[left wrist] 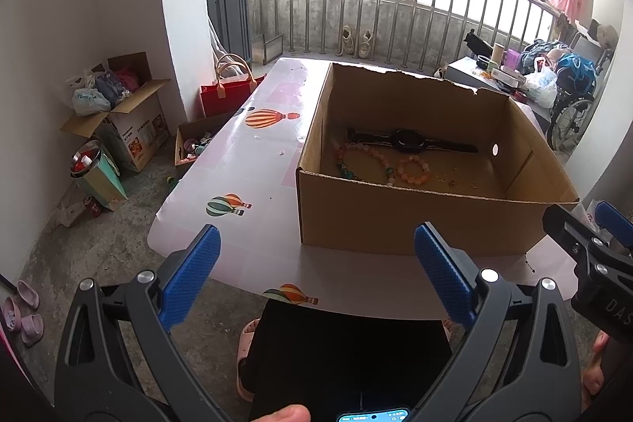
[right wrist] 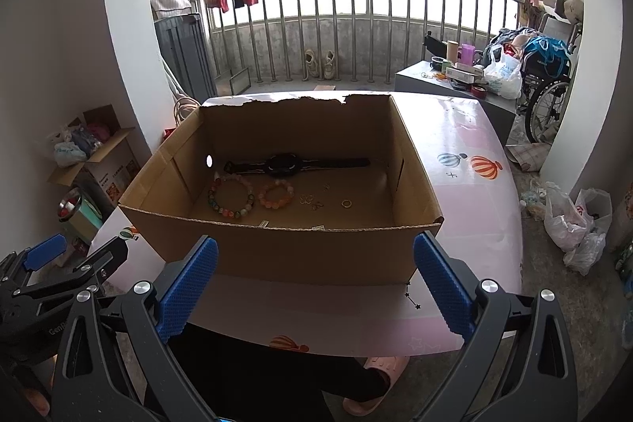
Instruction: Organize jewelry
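The left tongs (left wrist: 316, 275) are hovering released and empty, blue pads spread wide, over the near edge of the desk (right wrist: 474, 208), probably waiting back from the work so the view stays clear. Just beyond them the cardboard box (right wrist: 277, 248) is sitting on the desk with its top open, likely serving as the place for sorting. Inside it, from left to right, a multicoloured bead bracelet (right wrist: 231, 198) is lying beside an orange bead bracelet (right wrist: 277, 194), then some small earrings (right wrist: 310, 201) and a gold ring (right wrist: 346, 203), with a black watch (right wrist: 283, 163) stretched out behind them all. The right tongs (right wrist: 314, 279) are also hanging released, holding nothing, facing the box's front wall.
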